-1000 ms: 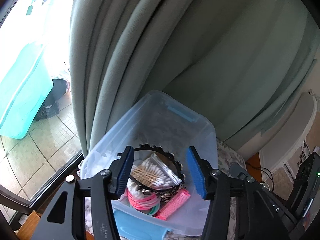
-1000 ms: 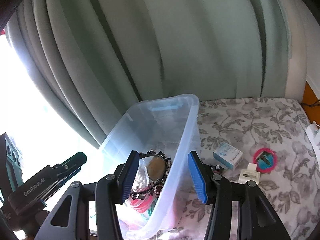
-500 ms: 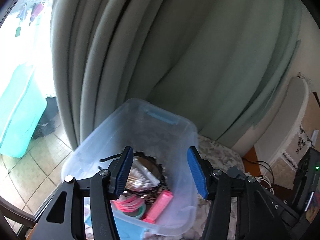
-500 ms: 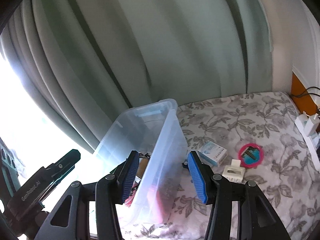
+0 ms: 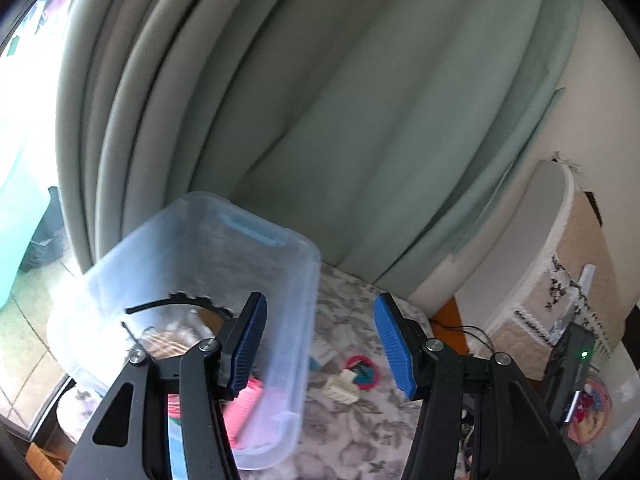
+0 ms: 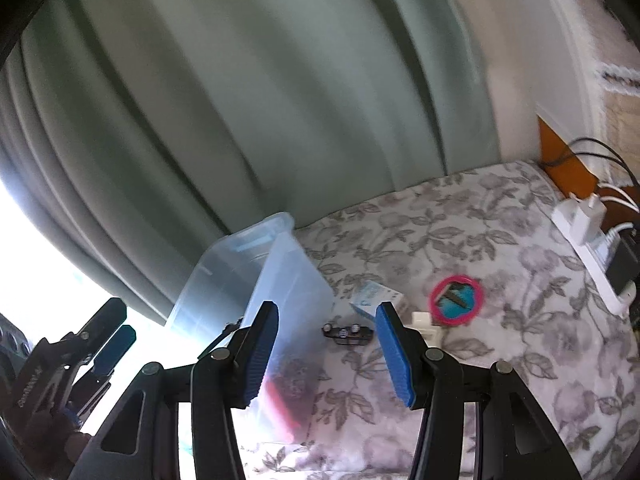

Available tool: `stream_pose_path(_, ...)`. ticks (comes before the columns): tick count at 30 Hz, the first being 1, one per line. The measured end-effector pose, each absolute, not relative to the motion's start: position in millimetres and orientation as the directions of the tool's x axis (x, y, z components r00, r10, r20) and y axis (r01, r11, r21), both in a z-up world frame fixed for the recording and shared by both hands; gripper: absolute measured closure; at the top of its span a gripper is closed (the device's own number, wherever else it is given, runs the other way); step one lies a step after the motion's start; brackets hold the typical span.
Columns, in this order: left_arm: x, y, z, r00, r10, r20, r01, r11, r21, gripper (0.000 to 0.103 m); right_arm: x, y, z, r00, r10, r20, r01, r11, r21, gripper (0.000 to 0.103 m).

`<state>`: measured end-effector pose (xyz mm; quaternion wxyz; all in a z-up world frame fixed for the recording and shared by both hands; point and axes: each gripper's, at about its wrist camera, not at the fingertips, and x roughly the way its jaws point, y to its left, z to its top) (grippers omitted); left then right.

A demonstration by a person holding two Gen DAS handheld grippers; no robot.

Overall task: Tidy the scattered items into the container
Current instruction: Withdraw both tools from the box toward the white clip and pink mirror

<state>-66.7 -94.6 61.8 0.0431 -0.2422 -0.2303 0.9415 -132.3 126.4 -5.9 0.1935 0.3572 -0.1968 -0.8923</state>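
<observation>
Bin (image 5: 256,256), clear plastic, on the floral cloth (image 6: 460,240) by the curtain, part-filled: headband, pink pieces and more inside. Left out on the cloth beside it, large to small: pink ring (image 6: 456,300), small box (image 6: 374,298), white clip (image 6: 426,326), dark clip (image 6: 348,332). Both tongs, left gripper (image 5: 320,346) and right gripper (image 6: 326,354), stand apart and empty; the step looks like a reach between loads, the dark clip likeliest next, needing a low, narrow pinch.
</observation>
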Motion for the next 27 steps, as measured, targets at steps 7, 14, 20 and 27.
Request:
stream_pose_path(7,-74.0,-62.9,66.8,-0.876,0.273,-0.397,-0.060,-0.879,-0.472,0.046,-133.1,158.4,-14.0,-0.670,-0.475,-0.571,0.154,-0.841,0.519,0.048)
stream_pose_path(14,-89.7,-9.3,60.3,-0.825,0.309,-0.473,-0.132,-0.920,-0.370,0.046,-136.0,196.3,-26.9,-0.668,-0.471,-0.576,0.102,-0.825,0.556,0.048)
stream_pose_path(20,-99.3,28.7,52.8,-0.790,0.309,-0.530,-0.170,-0.941,-0.294,0.041,-136.8,224.2,-37.7,-0.664,-0.470,-0.581,0.069,-0.813,0.578,0.048)
stream_pose_path(27,-114.9,47.5,32.1,-0.753,0.236,-0.615,-0.110,-0.966,-0.235,0.036,-137.7,248.9,-52.4,-0.657,-0.474,-0.587,0.036,-0.797,0.603,0.048)
